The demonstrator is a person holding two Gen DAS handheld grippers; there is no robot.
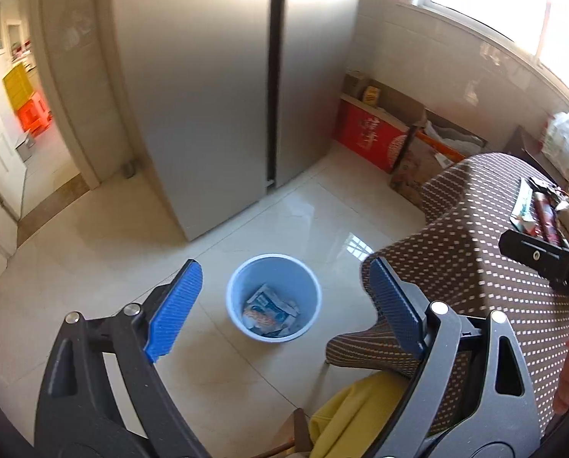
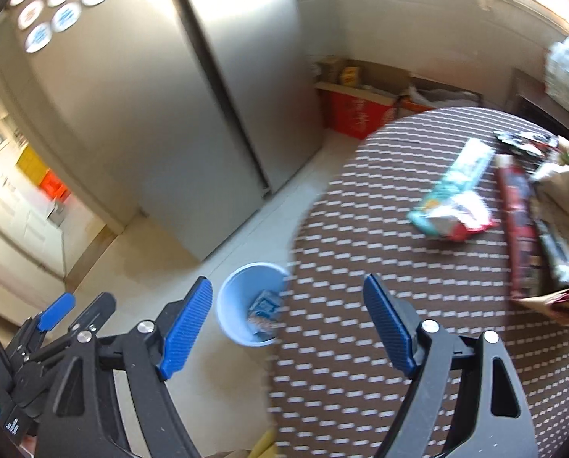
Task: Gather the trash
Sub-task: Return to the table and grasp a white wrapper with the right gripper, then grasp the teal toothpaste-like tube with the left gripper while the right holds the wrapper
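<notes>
A light blue bin [image 1: 273,297] stands on the tiled floor with a crumpled wrapper [image 1: 269,313] inside; it also shows in the right wrist view [image 2: 246,305]. My left gripper [image 1: 284,297] is open and empty above the bin. My right gripper [image 2: 288,316] is open and empty over the edge of the round table [image 2: 379,229]. Trash lies on the table's far right: a teal and white wrapper [image 2: 452,194], a long red packet [image 2: 519,229] and other wrappers [image 2: 559,244]. The left gripper also shows at the lower left of the right wrist view [image 2: 55,315].
A tall grey fridge [image 1: 215,95] stands behind the bin. Red and brown cardboard boxes [image 1: 376,137] line the wall under the window. A doorway [image 1: 21,122] opens at left. A yellow cloth [image 1: 357,416] lies on a chair below the table's brown dotted cloth.
</notes>
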